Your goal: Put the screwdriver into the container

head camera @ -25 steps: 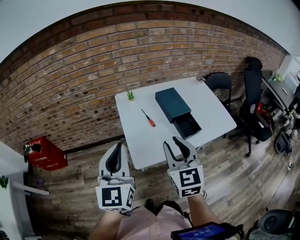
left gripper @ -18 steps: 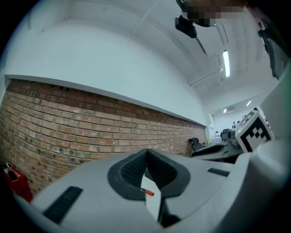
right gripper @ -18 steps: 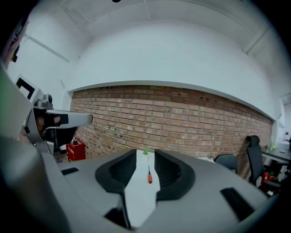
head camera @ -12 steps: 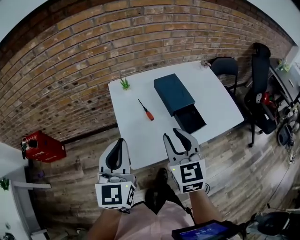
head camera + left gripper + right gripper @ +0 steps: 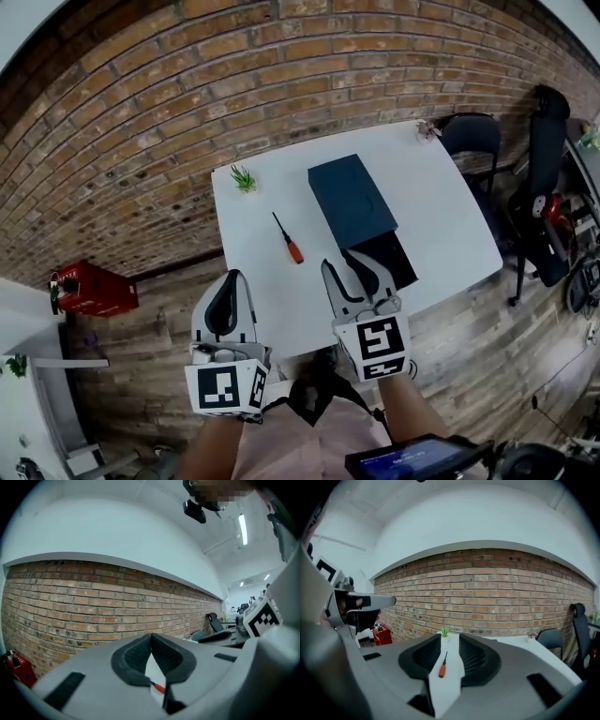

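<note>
Screwdriver (image 5: 289,240) lies on white table (image 5: 441,216), centre frame in head view, just left of dark container (image 5: 352,202), drawer (image 5: 401,262) pulled out. Both grippers hang at table's near edge, lower frame. Left gripper (image 5: 227,281) jaws together, empty. Right gripper (image 5: 347,267) jaws apart, nothing between. Small plant (image 5: 244,177) at table's far left corner.
</note>
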{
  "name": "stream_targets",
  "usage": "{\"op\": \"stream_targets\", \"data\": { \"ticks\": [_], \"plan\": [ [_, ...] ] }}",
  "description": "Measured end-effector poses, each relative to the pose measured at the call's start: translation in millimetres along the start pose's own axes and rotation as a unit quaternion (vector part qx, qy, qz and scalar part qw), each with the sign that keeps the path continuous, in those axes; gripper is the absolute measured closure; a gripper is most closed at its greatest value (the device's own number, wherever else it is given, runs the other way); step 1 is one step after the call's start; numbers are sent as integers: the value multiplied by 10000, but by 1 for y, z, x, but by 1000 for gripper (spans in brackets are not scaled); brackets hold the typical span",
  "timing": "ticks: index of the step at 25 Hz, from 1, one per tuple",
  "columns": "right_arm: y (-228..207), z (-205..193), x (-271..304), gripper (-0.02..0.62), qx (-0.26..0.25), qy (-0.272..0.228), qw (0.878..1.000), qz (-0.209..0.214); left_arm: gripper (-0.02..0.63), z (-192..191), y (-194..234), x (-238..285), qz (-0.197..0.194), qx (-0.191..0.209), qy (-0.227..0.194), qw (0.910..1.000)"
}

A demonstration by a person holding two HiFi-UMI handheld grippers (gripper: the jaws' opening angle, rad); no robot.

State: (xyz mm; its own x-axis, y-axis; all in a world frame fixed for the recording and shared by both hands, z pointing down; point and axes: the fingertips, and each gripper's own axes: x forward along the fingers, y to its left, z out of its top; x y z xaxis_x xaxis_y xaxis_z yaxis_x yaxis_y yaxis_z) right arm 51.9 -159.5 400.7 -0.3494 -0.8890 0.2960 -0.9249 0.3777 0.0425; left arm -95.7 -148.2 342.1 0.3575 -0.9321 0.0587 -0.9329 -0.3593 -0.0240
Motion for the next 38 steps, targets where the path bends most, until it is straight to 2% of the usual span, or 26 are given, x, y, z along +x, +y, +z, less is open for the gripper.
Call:
{"op": "stream_targets", "data": {
  "ticks": [4,9,17,23,31,38],
  "plan": [
    [-12,26,19,471,-14,-178,9997,191,594,16,0,14,176,65,-113,9998],
    [-15,53,42,470,-207,-354,9986,340,594,26,21,28,431,-12,-250,9988],
    [-5,45,87,463,-226,-21,9989,422,594,9,53,56,403,-234,-99,9989],
    [11,7,128,460,-180,521,9973,488,594,-20,77,79,202,-435,140,9988],
    [24,-90,153,459,119,1541,9869,472,594,-89,95,89,109,-702,854,9938],
    [37,-158,162,453,239,2178,9747,442,594,-145,103,86,57,-838,1538,9845]
  ]
}}
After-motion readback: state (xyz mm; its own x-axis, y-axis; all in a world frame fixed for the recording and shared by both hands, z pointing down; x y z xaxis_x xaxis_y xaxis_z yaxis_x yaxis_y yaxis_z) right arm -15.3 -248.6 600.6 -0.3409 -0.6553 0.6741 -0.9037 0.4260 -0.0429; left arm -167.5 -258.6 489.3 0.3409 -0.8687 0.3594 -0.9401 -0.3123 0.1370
